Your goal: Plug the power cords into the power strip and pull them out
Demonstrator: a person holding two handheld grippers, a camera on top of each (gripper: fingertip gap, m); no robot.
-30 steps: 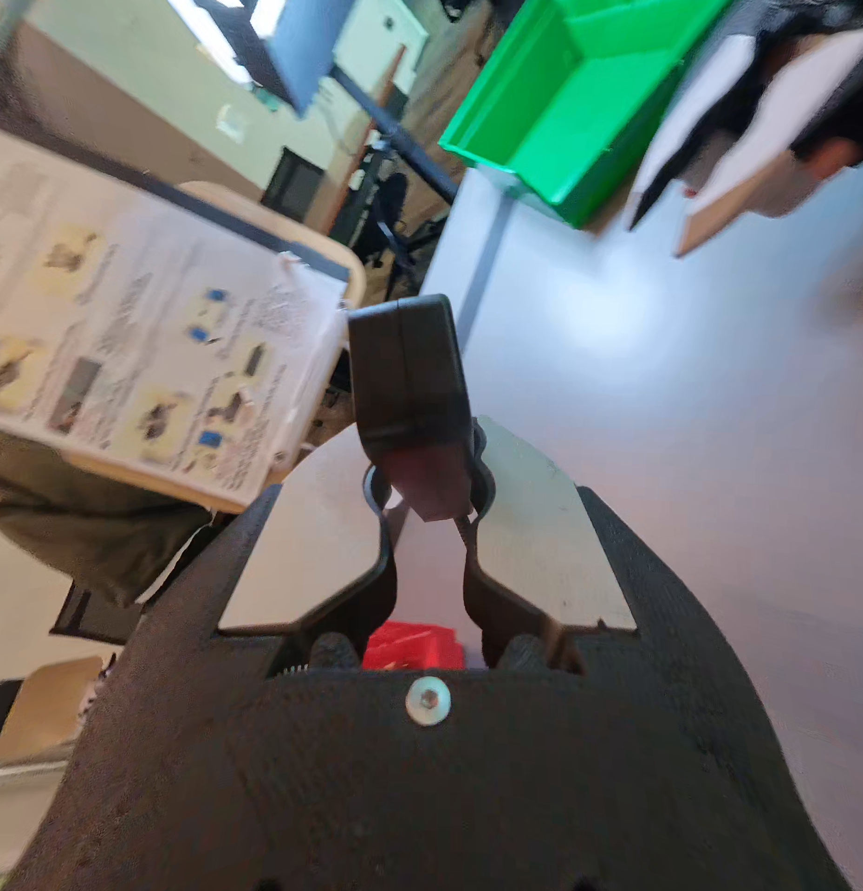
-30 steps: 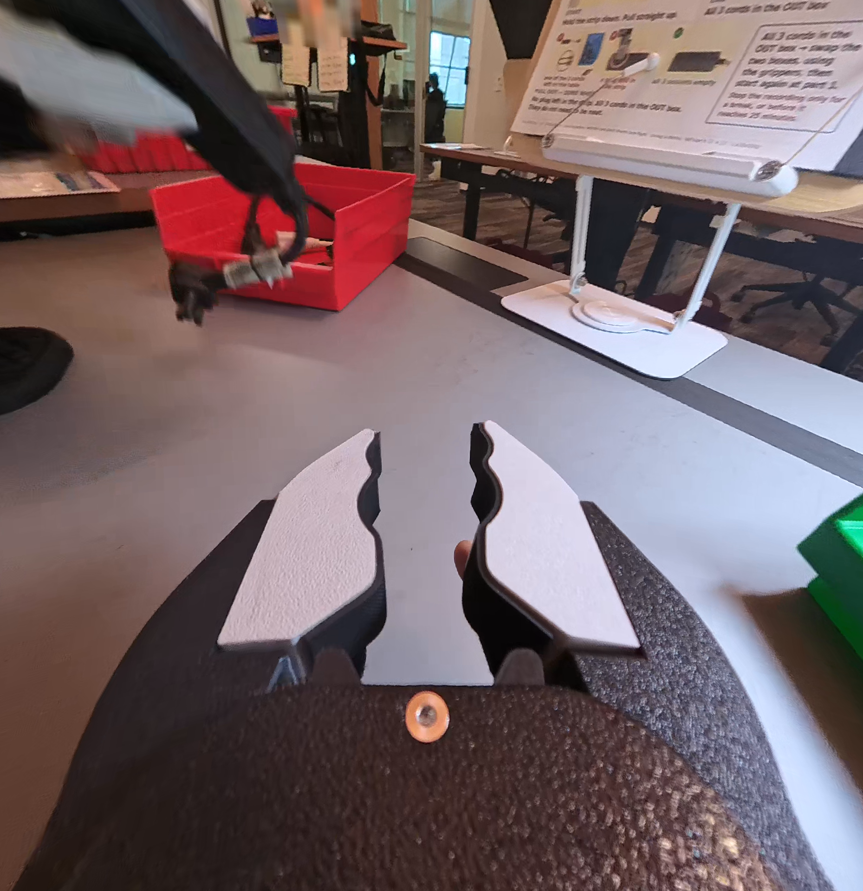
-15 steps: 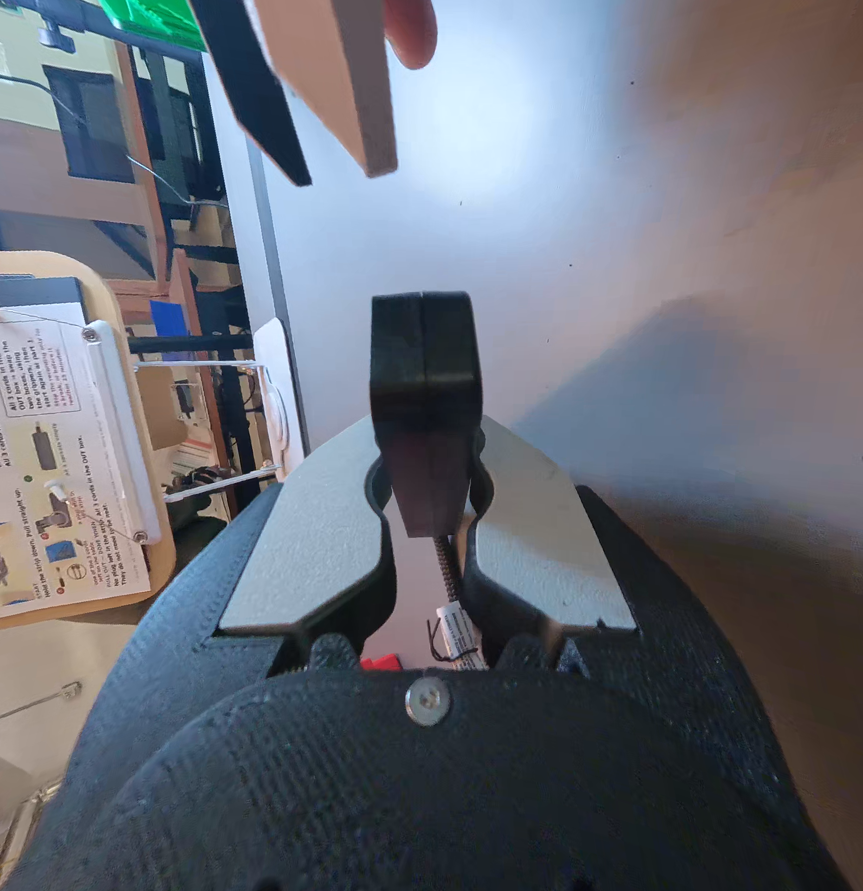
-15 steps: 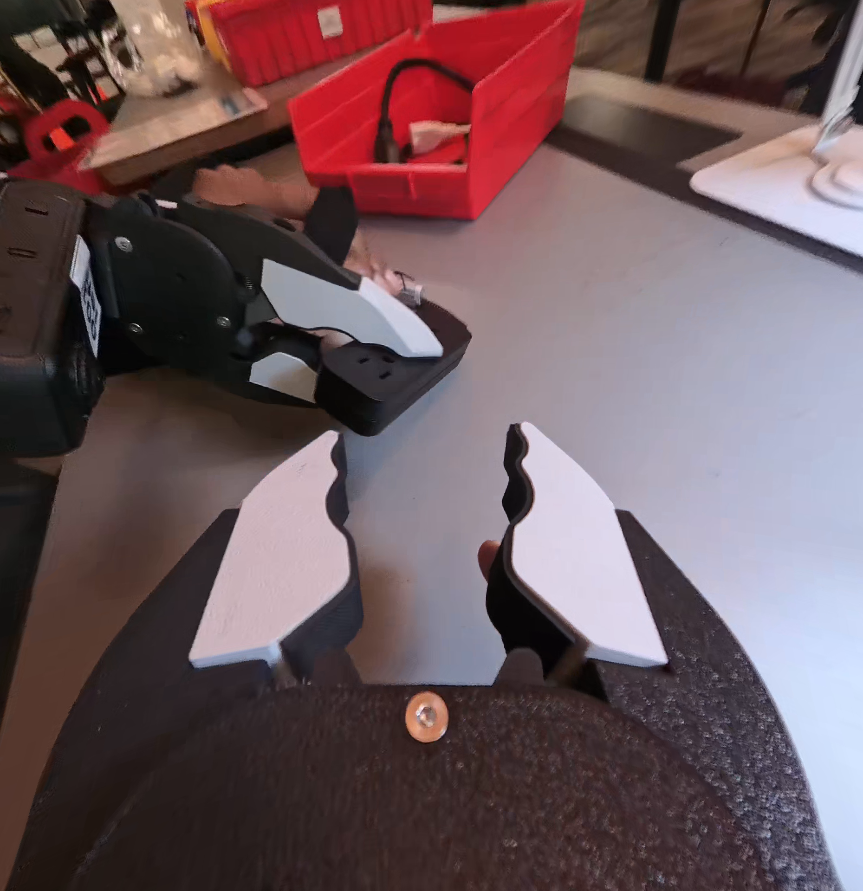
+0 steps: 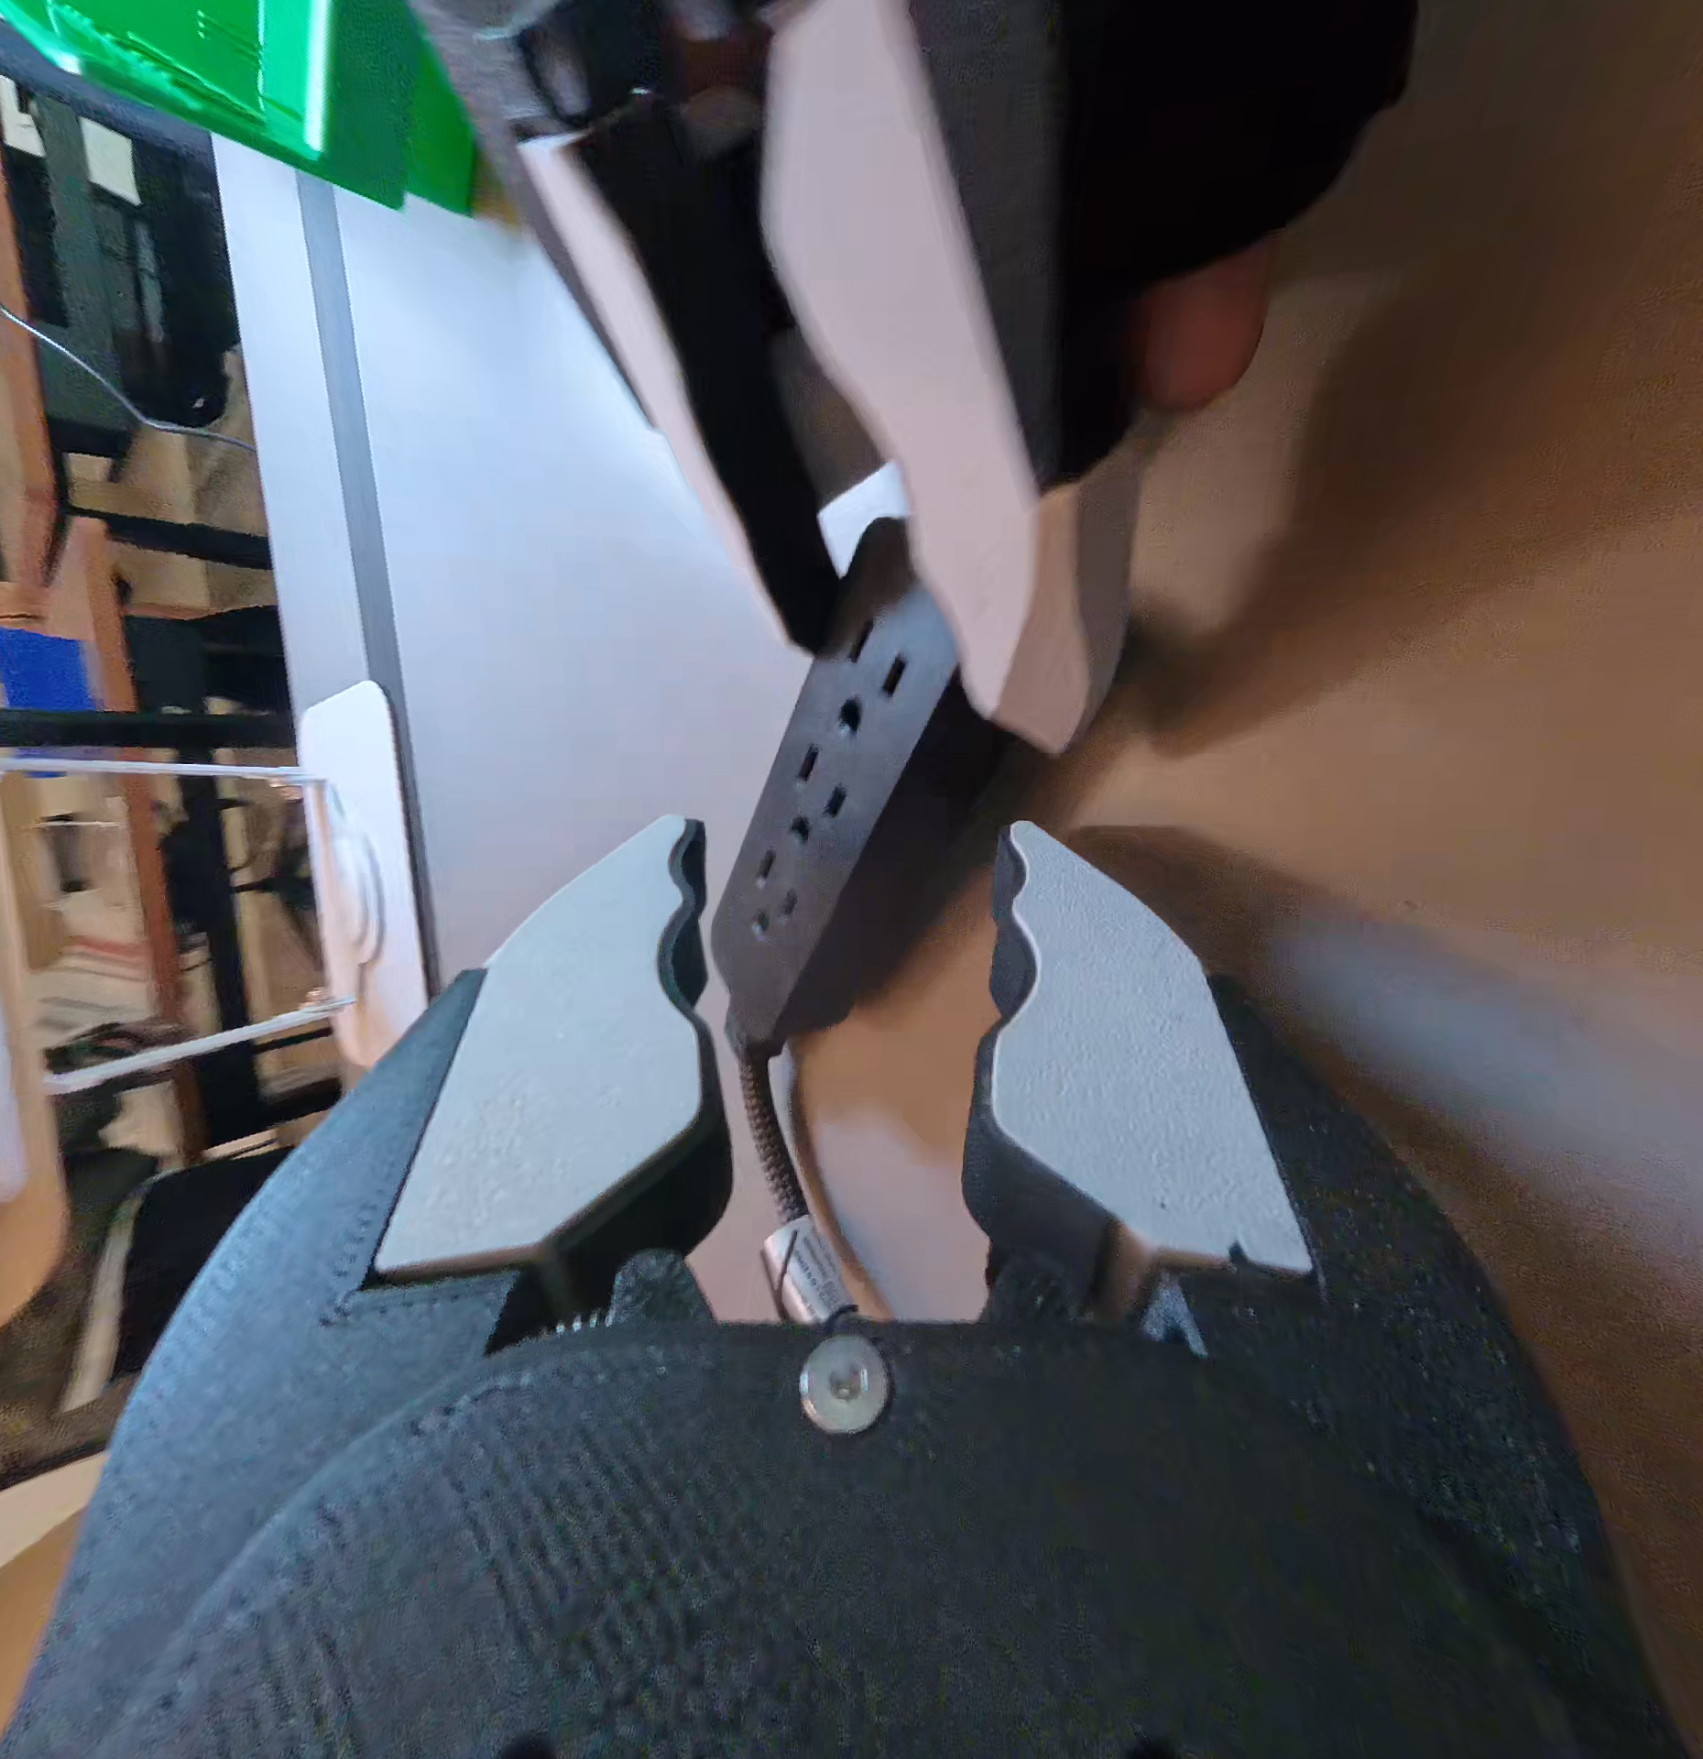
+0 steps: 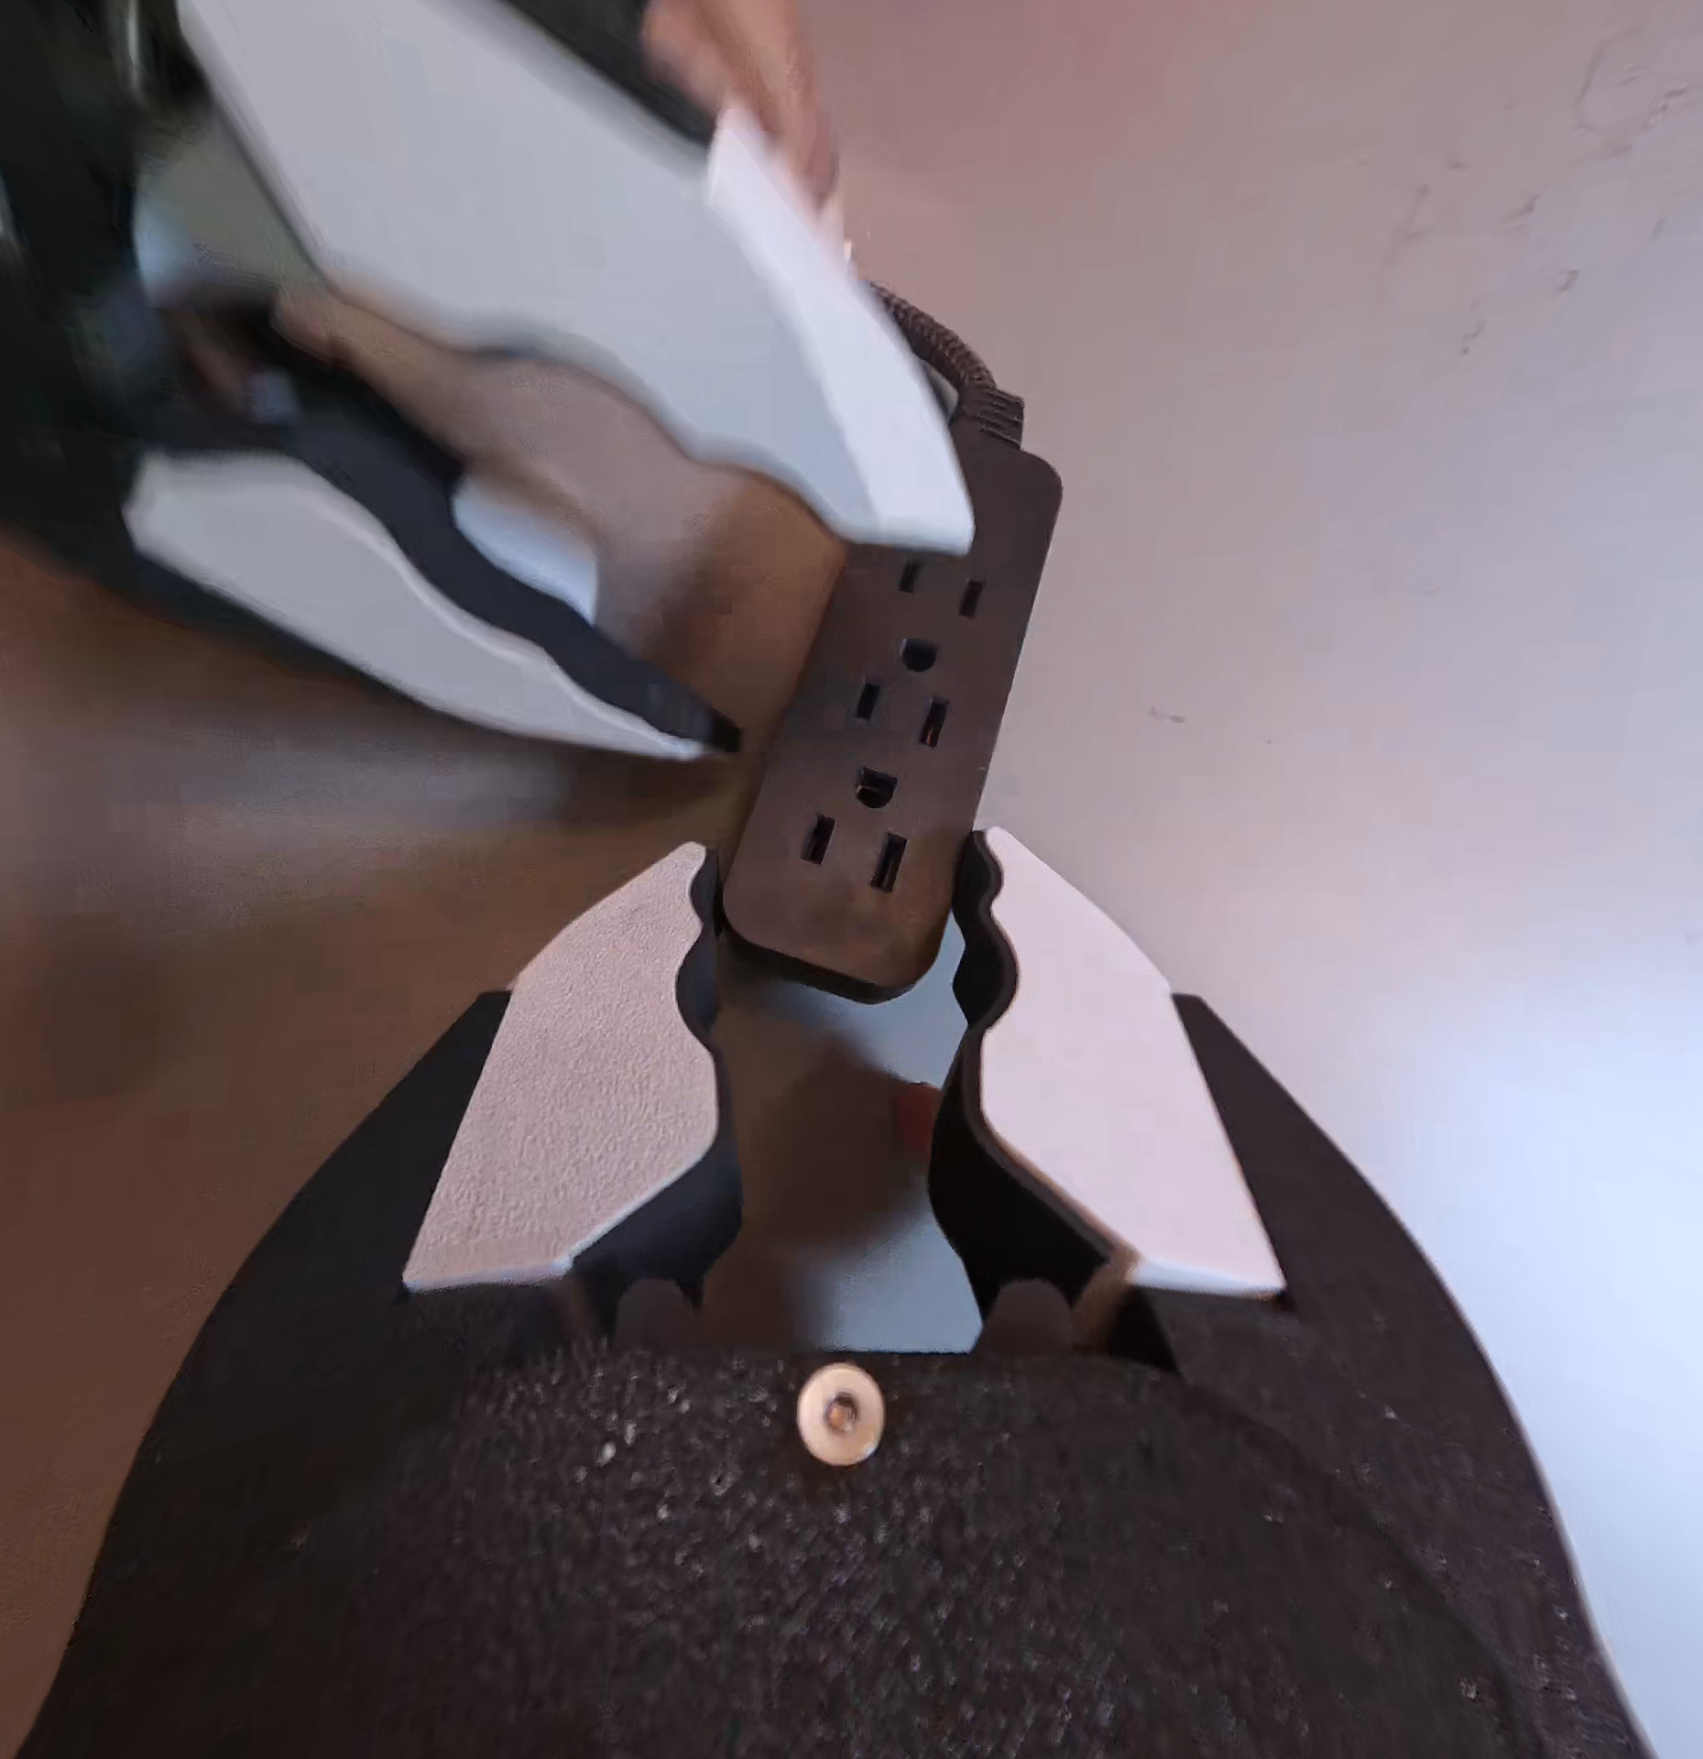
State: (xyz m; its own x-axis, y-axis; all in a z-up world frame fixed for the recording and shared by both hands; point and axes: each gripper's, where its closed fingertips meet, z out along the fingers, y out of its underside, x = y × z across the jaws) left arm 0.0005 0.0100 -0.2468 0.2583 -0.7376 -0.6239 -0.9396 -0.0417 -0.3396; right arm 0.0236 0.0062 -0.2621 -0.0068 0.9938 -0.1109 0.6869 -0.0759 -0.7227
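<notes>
Right gripper (image 5: 923,666) smeared by blur in left wrist view, covers far end of power strip (image 5: 828,838). Braided cord (image 5: 771,1133) vanishes under left gripper (image 5: 852,914) body. Green bin (image 5: 257,86) cut off at top edge. Right wrist view: left gripper blurred, hides strip's cord end.

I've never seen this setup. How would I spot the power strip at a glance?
Look at the grey table, where two white-fingered grippers meet. Between them lies the power strip, a flat black bar with rows of socket slots on top. A braided cord leaves one end, and the right gripper closes around the other.
</notes>
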